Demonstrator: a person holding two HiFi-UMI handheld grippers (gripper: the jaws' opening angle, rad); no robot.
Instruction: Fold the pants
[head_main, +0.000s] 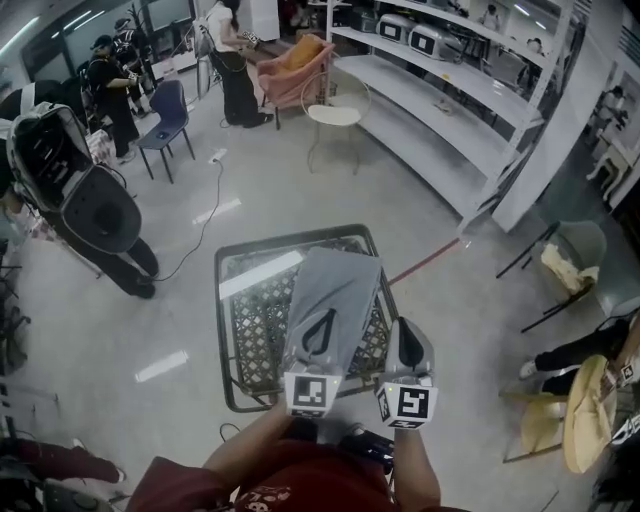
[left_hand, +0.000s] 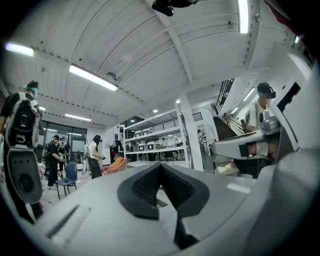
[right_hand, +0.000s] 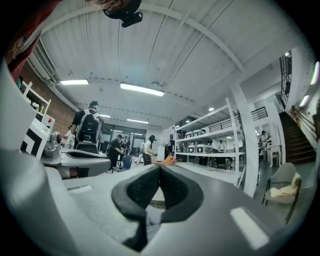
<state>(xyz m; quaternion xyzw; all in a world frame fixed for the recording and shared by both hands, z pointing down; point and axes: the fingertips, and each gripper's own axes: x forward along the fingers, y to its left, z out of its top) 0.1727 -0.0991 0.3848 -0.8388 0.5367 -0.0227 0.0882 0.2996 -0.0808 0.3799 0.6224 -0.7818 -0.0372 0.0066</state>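
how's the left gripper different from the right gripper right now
The left gripper hangs over the grey pants lying on the mesh table; the right gripper is off the pants, by the table's right edge. The left gripper's marker cube shows a different square pattern from the right gripper's. Both are shut with nothing between the jaws, pointing away from the person, side by side.

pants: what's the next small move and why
Probably open both and lower to the near end of the pants: left gripper over them and right gripper beside them are shut on nothing, while the pants lie in a long strip.
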